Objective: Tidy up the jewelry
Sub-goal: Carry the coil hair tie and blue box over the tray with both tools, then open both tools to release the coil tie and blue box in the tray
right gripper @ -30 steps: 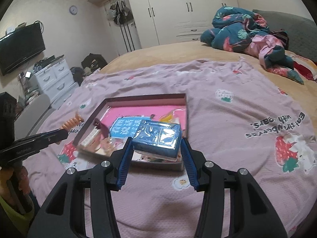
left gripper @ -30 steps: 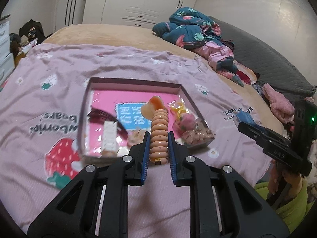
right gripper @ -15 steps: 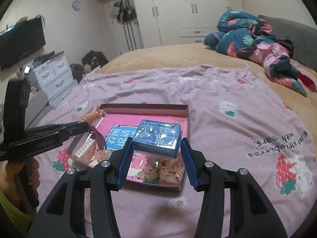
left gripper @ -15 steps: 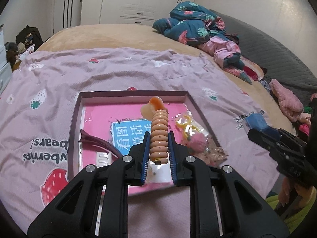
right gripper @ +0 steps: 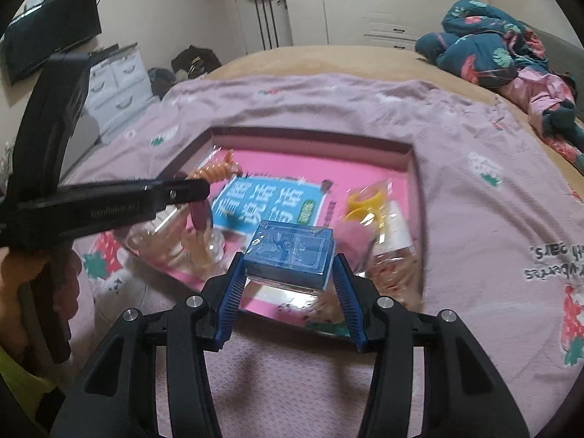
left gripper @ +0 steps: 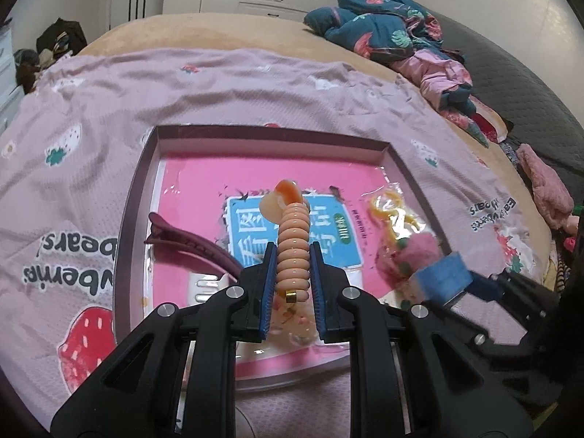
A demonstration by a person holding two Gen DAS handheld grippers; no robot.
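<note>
1. In the left wrist view the left gripper (left gripper: 292,273) is seen clenched on a peach spiral hair tie (left gripper: 293,252), which stands upright between the blue pads; a small gold band is visible at its lower end and a pale charm at its top.
2. The tie is held above a shallow tray (left gripper: 135,197) with a pink floor, set on a pink strawberry-print blanket (left gripper: 73,168) on the bed.
3. Only this view shows a dark red hair clip (left gripper: 189,242) clearly, lying on the left part of the tray beside a blue printed card (left gripper: 328,233).
4. In the right wrist view the right gripper (right gripper: 288,284) is seen grasping a blue box (right gripper: 290,255) by its two sides, over the near edge of the tray (right gripper: 412,168).
5. Only the right wrist view shows the left gripper (right gripper: 197,188) from the side, with the spiral tie (right gripper: 215,169) projecting over the tray's left part, and the hand (right gripper: 22,292) beneath it.
6. A bag of yellow and pink pieces (right gripper: 368,215) is seen at the tray's right side.
7. A wall television (right gripper: 47,40) and a white drawer unit (right gripper: 116,80) appear in this view alone.
8. Large white Chinese characters are printed on the blue card (right gripper: 266,204); they cannot be read reliably. On the blanket "bears" is legible, upside down.
</note>
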